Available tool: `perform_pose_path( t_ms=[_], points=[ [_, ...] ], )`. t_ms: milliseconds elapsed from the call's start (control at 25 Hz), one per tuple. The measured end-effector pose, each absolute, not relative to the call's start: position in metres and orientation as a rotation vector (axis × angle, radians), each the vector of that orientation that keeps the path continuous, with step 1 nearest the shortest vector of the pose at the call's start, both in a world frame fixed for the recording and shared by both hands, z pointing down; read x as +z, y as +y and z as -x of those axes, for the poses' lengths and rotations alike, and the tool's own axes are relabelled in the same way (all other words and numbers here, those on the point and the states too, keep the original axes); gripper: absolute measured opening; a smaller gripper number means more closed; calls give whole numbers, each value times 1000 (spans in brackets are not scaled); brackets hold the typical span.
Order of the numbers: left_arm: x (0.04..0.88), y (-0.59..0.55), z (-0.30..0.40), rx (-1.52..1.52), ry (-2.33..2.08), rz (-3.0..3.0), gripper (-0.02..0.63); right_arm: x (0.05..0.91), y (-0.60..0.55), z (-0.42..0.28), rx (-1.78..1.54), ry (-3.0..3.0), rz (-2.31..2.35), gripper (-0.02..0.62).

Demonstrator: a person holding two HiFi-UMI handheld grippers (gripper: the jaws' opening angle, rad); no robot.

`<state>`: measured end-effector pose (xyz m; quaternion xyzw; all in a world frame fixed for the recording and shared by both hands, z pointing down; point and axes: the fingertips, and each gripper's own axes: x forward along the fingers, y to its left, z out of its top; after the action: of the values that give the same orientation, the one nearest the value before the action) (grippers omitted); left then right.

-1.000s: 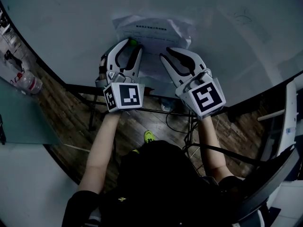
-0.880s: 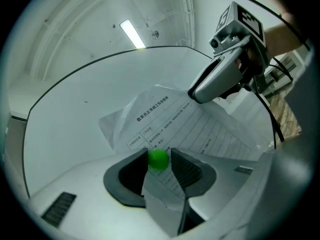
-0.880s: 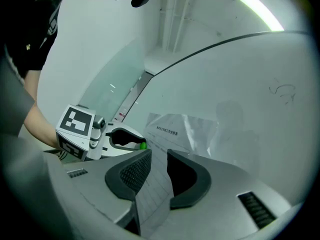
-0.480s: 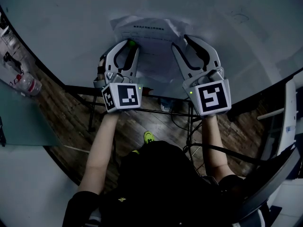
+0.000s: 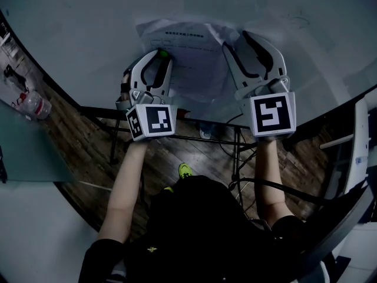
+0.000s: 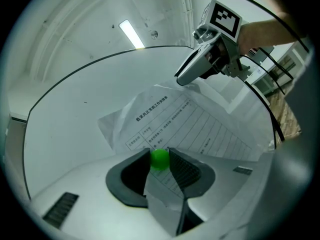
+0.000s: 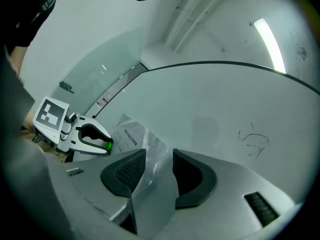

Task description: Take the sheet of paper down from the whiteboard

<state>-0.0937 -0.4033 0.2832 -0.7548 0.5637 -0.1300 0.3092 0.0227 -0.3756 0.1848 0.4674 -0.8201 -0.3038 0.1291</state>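
Jaws of the left claw (image 6: 160, 153) have just been closing and are pressing the green magnet (image 6: 159, 160) from both sides. The magnet is pinning the sheet of paper (image 6: 200, 121) to the whiteboard (image 5: 88, 28). Right claw (image 7: 159, 159) has just been opening; its jaws are standing wide, the sheet's crumpled right edge lying loose between them. Sheet is looking light, limp and easily torn, so it is probably best taken by a free edge once unpinned. Both forearms are reaching forward to the board, the right claw sitting higher.
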Motion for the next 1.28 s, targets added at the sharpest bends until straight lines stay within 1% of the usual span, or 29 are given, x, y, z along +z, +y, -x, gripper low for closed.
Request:
perform_pose_path(
  t_ms=[400, 600, 760, 880, 1000, 1280],
  points=[
    [284, -403, 94, -354, 1490, 1995, 135, 186, -378, -14, -840, -2447, -1288, 176],
    [284, -403, 94, -353, 1490, 1996, 135, 188, -379, -11, -812, -2479, -1270, 127],
    [284, -403, 94, -353, 1490, 1997, 135, 190, -381, -12, -811, -2471, -1270, 108],
    [284, -403, 94, -354, 1488, 1998, 135, 190, -384, -15, -834, -2423, -1291, 46],
    [284, -404, 94, -355, 1485, 1998, 135, 189, -386, -17, -856, -2395, -1306, 2],
    [284, -404, 94, -358, 1480, 2000, 135, 189, -386, -19, -846, -2404, -1314, -2]
  ],
)
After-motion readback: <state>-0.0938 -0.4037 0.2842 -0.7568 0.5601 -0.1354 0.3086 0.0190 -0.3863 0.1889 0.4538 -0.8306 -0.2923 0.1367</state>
